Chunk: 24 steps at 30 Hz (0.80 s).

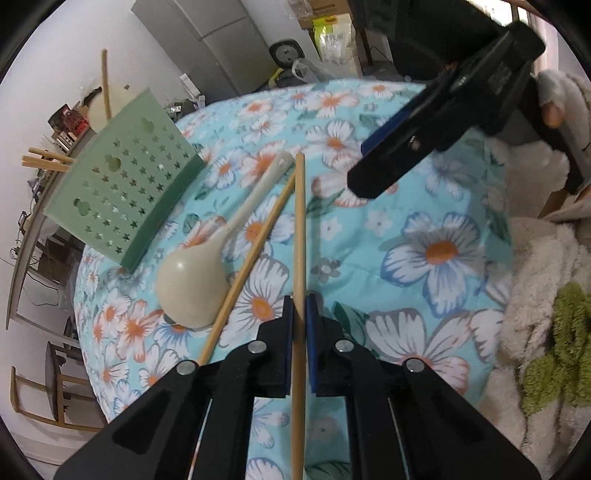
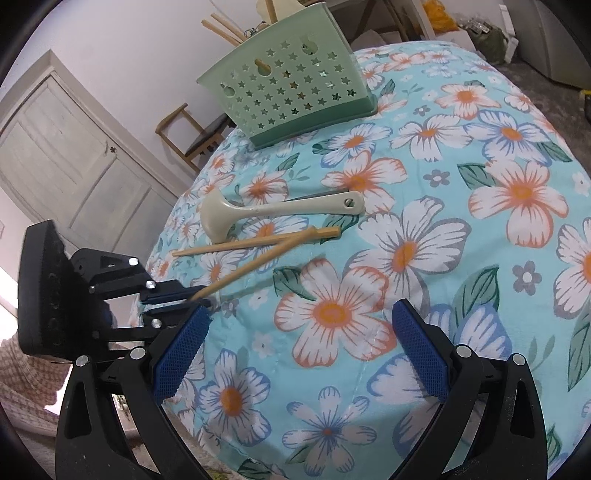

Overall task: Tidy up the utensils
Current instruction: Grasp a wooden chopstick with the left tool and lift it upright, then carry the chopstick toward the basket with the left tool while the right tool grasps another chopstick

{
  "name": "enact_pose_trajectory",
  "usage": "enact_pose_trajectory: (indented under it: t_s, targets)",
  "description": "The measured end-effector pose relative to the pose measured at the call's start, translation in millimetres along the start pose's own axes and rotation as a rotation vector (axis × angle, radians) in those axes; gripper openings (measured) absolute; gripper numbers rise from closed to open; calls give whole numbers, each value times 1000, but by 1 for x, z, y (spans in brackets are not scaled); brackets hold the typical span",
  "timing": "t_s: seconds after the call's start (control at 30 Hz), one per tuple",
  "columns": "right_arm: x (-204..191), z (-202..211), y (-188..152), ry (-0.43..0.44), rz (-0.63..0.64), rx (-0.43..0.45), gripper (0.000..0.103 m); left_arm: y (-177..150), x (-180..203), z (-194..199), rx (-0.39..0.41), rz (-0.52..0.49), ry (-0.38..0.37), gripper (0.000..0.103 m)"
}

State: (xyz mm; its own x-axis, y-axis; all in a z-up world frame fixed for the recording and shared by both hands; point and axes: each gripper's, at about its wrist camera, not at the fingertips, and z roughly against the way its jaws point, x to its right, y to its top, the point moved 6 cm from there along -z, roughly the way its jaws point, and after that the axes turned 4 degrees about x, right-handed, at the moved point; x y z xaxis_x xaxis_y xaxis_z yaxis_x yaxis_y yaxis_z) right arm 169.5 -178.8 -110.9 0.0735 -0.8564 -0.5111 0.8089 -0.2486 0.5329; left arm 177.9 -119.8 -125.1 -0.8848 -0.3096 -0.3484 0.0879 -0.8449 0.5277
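My left gripper is shut on a wooden chopstick that points away over the floral tablecloth; it also shows in the right wrist view, held in the left gripper. A second chopstick lies on the cloth beside a cream ladle. A green star-holed utensil basket stands at the table's far side with chopsticks in it. My right gripper is open and empty above the cloth; it also shows in the left wrist view.
The round table carries a blue floral tablecloth. A white fluffy throw lies at the right. A wooden chair stands beyond the table, near a white door. A grey fridge is in the background.
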Motion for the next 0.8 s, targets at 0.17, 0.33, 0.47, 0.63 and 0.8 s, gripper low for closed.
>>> enact_pose_trajectory:
  t_s: [0.17, 0.33, 0.47, 0.63, 0.8]
  targets:
    - [3, 2, 0, 16, -16, 4, 95, 6, -1, 23, 57, 49, -2, 6]
    - [6, 5, 0, 36, -29, 12, 95, 10, -14, 50, 133, 189, 9, 6]
    - [4, 5, -2, 24, -7, 13, 95, 6, -38, 69, 211, 392, 35, 6]
    - [-3, 2, -6, -35, 70, 0, 95, -16, -72, 92, 334, 717, 60, 6]
    - [-9, -4, -8, -99, 142, -23, 95, -43, -98, 105, 429, 966, 70, 6]
